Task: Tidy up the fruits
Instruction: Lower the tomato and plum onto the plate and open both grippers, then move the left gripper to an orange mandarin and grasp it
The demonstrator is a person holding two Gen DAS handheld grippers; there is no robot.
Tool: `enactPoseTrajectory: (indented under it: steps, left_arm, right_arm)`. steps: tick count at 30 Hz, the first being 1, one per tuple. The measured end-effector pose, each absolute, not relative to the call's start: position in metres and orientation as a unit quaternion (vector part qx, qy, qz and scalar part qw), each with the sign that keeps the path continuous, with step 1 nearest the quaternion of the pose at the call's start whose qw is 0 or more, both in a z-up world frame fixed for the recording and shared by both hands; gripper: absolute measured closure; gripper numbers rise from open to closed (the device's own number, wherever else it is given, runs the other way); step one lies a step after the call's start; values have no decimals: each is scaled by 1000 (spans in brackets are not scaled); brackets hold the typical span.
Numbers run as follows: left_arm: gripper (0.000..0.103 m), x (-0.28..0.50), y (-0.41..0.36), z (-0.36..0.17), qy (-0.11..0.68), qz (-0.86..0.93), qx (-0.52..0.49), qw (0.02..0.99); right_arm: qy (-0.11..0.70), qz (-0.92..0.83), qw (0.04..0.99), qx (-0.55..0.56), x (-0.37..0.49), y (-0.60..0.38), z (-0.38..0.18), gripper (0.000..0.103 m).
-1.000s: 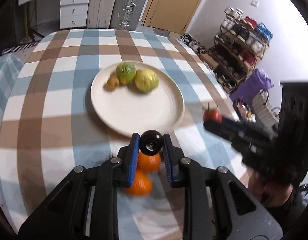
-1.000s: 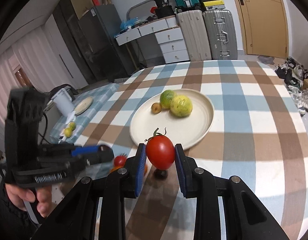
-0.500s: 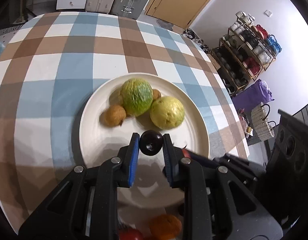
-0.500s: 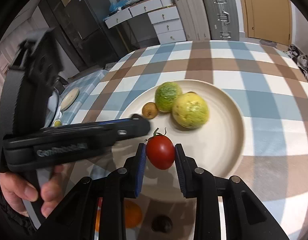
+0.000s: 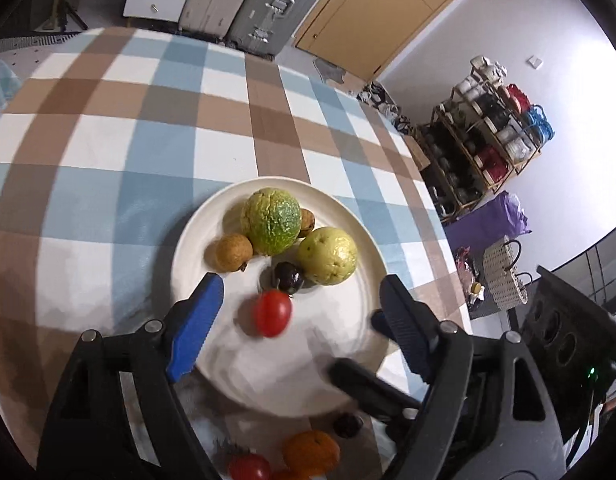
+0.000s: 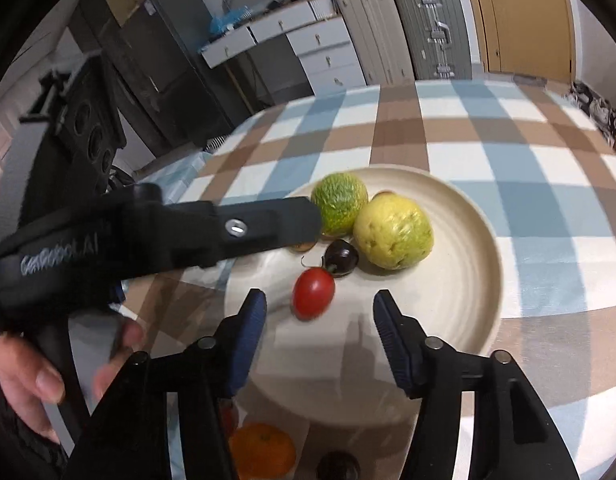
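A white plate [image 5: 340, 352] holds a green fruit [image 5: 274, 216], a yellow-green fruit [image 5: 328, 255], two small brown fruits [image 5: 233, 253], a dark plum [image 5: 289, 277] and a red tomato [image 5: 273, 313]. My left gripper [image 5: 298, 320] hovers over the plate with its jaws opening; the plum lies free just beyond them. My right gripper [image 6: 320, 312] is opening too, and the tomato [image 6: 313, 293] lies loose on the plate [image 6: 460, 280] between its tips, against the plum [image 6: 341, 257]. The pads touch neither fruit.
Off the plate's near edge lie an orange [image 5: 311, 450], another tomato [image 5: 250, 467] and a dark fruit [image 5: 347, 424] on the checked tablecloth [image 5: 168, 120]. The left gripper's black finger [image 6: 268, 224] crosses the right wrist view, held by a hand [image 6: 24, 380].
Both grippers carried their fruit over the plate, then opened. The plum and the tomato left the jaws and now lie on the plate beside the yellow-green fruit.
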State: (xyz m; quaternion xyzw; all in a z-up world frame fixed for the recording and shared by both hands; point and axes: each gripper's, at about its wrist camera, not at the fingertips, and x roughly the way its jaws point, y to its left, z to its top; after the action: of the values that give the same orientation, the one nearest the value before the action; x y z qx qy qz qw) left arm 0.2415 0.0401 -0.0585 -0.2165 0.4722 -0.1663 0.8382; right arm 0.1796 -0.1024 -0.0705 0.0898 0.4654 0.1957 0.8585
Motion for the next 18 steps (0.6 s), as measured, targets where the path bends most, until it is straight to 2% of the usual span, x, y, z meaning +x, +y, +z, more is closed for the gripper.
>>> enactPoseTrajectory:
  steps: [2, 7, 10, 12, 15, 18]
  left_arm:
    - [22, 228, 41, -47, 459, -156, -202, 851]
    - [19, 183, 43, -18, 416, -101, -117, 896]
    - [15, 150, 42, -3, 383, -76, -90, 916]
    - [13, 130, 39, 4, 365, -67, -80, 925]
    - [2, 99, 34, 13, 333, -49, -67, 939]
    - [1, 69, 26, 19, 301, -42, -60, 951]
  right_arm:
    - [449, 195, 867, 95, 169, -111, -59, 27]
    - [428, 181, 880, 101, 151, -130, -42, 25]
    - [430, 173, 880, 109, 142, -141, -39, 12]
    - [424, 169, 882, 121, 134, -148, -35, 11]
    - [408, 168, 889, 123, 120, -156, -25, 7]
    - [390, 168, 897, 126, 103, -162, -18, 3]
